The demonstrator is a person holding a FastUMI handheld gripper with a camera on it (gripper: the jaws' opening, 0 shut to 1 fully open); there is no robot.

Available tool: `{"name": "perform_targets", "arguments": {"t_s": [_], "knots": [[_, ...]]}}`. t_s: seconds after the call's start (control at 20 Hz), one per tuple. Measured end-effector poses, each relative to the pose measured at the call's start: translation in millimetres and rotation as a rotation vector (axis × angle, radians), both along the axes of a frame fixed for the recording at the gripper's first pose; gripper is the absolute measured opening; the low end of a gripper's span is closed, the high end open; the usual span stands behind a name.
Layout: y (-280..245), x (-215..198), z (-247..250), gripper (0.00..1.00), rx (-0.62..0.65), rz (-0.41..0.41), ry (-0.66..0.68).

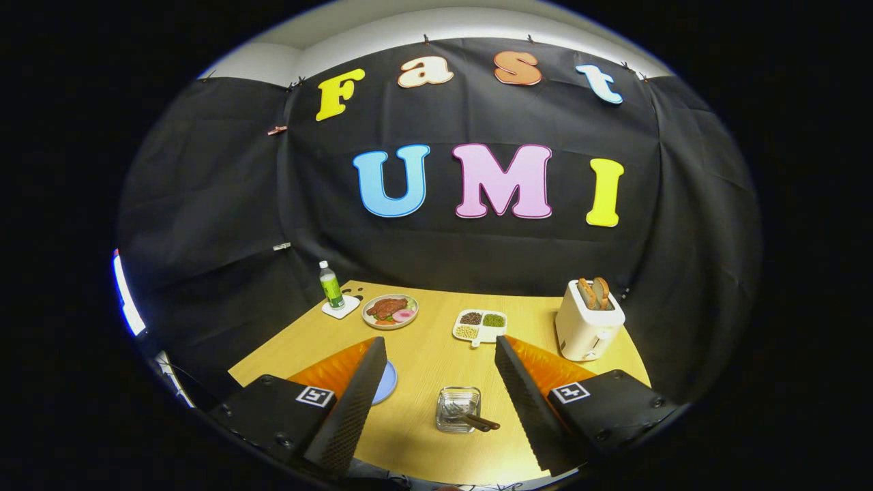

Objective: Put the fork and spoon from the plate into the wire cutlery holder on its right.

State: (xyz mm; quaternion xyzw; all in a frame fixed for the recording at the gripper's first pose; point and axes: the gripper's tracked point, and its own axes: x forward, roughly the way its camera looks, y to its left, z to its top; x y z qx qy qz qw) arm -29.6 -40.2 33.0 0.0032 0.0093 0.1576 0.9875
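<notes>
- The gripper (436, 382) is held high above the table (423, 354), its 2 fingers spread wide and nothing gripped.
- The wire cutlery holder (458, 408) is seen between the fingers; dark-handled cutlery (472, 417) already lies in it, though fork and spoon cannot be told apart.
- A blue plate (386, 382) is partly hidden behind the left finger, beside the holder.
- The task is judged nearly or fully done.

Tool (436, 382) raised above table, fingers (354, 402) spread wide apart, gripping nothing.
</notes>
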Motion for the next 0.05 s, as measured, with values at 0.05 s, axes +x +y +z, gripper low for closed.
{"name": "perform_targets", "arguments": {"t_s": [0.05], "knots": [[-1.8, 1.8, 3.8, 0.99, 0.005, 0.007, -0.010]]}}
